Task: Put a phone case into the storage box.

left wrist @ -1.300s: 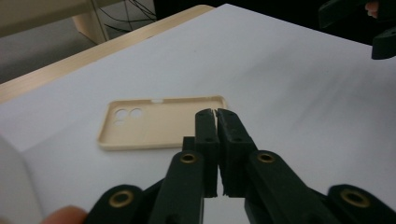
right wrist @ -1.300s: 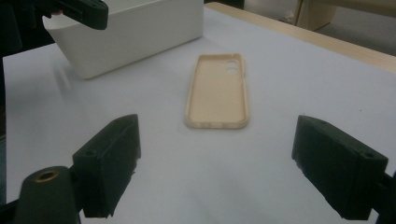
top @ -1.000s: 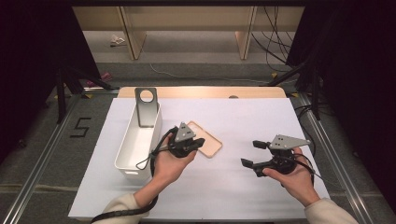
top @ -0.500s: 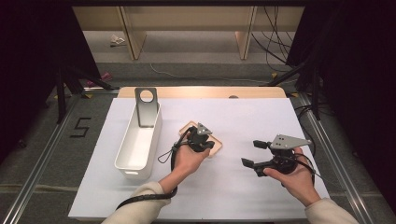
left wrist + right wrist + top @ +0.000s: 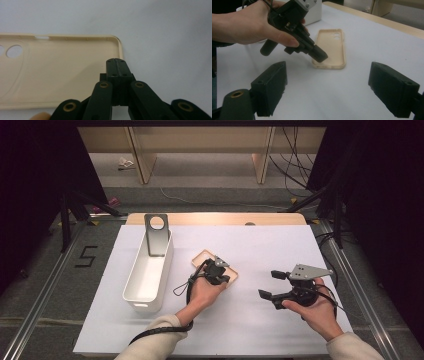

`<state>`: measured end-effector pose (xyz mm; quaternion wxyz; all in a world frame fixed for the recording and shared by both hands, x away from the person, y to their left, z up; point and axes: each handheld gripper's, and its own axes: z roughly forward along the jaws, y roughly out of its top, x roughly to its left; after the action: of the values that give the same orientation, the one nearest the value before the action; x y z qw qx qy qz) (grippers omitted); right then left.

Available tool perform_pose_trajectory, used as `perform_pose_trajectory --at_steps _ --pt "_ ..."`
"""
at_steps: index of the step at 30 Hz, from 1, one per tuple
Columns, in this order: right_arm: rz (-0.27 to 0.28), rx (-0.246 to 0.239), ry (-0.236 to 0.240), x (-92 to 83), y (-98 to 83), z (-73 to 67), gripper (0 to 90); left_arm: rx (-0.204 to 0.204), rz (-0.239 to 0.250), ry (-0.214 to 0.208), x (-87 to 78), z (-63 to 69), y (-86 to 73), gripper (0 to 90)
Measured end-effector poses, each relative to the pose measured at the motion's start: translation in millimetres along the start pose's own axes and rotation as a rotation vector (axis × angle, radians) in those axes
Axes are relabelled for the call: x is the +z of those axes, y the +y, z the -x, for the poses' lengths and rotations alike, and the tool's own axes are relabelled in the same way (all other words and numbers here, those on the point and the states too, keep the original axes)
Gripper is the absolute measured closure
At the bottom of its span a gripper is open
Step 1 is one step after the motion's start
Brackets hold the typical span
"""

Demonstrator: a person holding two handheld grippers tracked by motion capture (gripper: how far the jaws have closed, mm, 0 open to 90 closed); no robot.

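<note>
A beige phone case [image 5: 202, 257] lies hollow side up on the white table, camera holes at its far end [image 5: 329, 47]. My left gripper [image 5: 219, 276] is shut with nothing between its jaws. It points down at the case's near end [image 5: 319, 56]. In the left gripper view the joined tips [image 5: 116, 61] sit over the case's inside [image 5: 62, 72], close to its rim. I cannot tell whether they touch it. My right gripper [image 5: 270, 285] is held to the right of the case, open and empty [image 5: 332, 82], facing the case and the left hand.
A long white bin [image 5: 147, 270] stands left of the case, with a grey metal stand [image 5: 156, 232] leaning at its far end. The bin's corner [image 5: 314, 12] rises behind the left hand. The white sheet [image 5: 260, 245] covers the table; a wooden strip runs along its far edge.
The left hand has moved right, away from the bin, and down onto the near end of the phone case. The right hand has stayed in place.
</note>
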<state>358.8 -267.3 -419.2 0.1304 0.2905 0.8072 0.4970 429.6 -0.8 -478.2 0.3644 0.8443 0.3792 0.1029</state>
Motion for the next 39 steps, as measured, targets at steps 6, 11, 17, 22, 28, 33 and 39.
perform_pose_trajectory --at_steps 6,11,17,22,28,33,39 --pt "-0.001 -0.001 0.001 0.0 -0.1 0.0 16.3 0.002 -0.011 -0.001 2.3 0.1 -1.4 89.7" --pt "-0.001 0.000 0.003 0.2 -0.1 0.2 16.4 0.002 -0.019 -0.002 3.6 -0.8 -1.8 89.7" --pt "-0.001 0.000 0.003 0.0 -0.2 0.2 16.3 0.003 -0.033 -0.006 3.4 -1.3 -3.0 89.7" --pt "-0.002 0.000 0.003 0.2 -0.3 0.2 16.4 0.013 -0.054 -0.007 -0.6 -3.0 -4.8 89.6" --pt "-0.004 0.002 0.002 0.5 -0.4 0.2 16.3 0.028 -0.088 -0.010 -9.9 -4.9 -10.7 89.7" --pt "-0.004 0.000 0.001 0.7 -0.2 -0.2 16.4 0.055 -0.128 0.009 -19.7 -6.6 -16.2 89.7" --pt "-0.004 0.001 0.001 1.1 -0.3 -0.2 16.4 0.078 -0.181 0.040 -32.3 -11.7 -23.3 89.6"
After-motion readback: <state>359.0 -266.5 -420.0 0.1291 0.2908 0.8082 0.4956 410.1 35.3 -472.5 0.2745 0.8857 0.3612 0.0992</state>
